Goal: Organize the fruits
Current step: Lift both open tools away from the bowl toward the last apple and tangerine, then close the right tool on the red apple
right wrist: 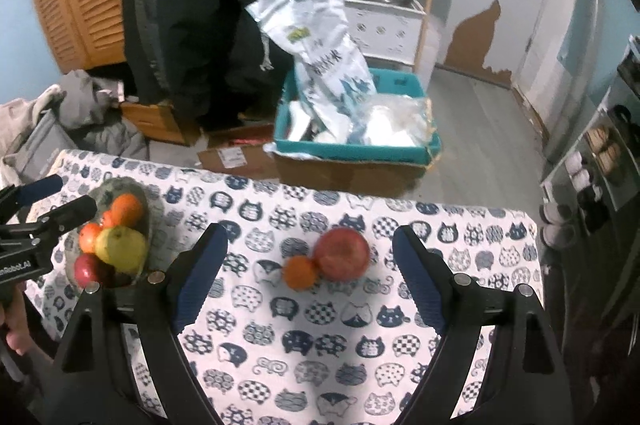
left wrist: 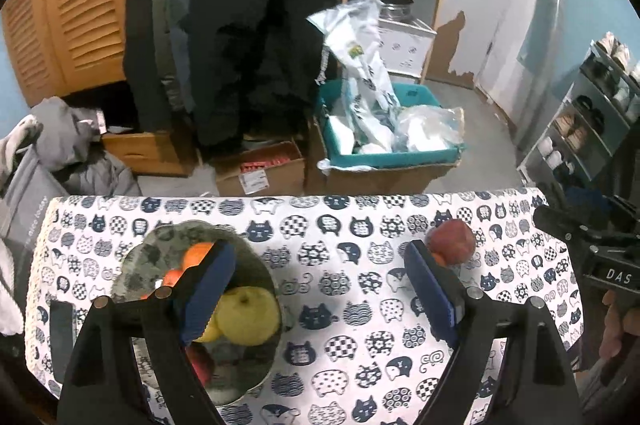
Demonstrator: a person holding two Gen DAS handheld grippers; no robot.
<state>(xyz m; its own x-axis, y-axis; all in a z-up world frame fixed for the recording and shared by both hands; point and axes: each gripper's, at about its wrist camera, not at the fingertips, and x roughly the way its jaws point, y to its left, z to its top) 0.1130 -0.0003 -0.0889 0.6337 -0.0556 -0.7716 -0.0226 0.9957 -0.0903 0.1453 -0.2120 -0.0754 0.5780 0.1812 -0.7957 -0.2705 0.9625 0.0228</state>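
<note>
A desk [right wrist: 360, 365] covered with a cat-patterned cloth is seen from both wrist views. The right tongs [right wrist: 316, 281] are held wide apart and empty above the cloth, with a red apple [right wrist: 341, 253] and a small orange [right wrist: 300, 272] lying between and just beyond the two blue pads; the orange is touching the apple on its left side. The left tongs [left wrist: 320, 291] are likewise spread wide and grip nothing, the left pad being held over a grey patterned plate [left wrist: 136, 265] near the desk's left end. On that plate a yellow-green apple [left wrist: 250, 317] is piled with several oranges [right wrist: 127, 209] and a small red fruit [right wrist: 86, 269]. The loose apple and orange are well apart from the plate.
</note>
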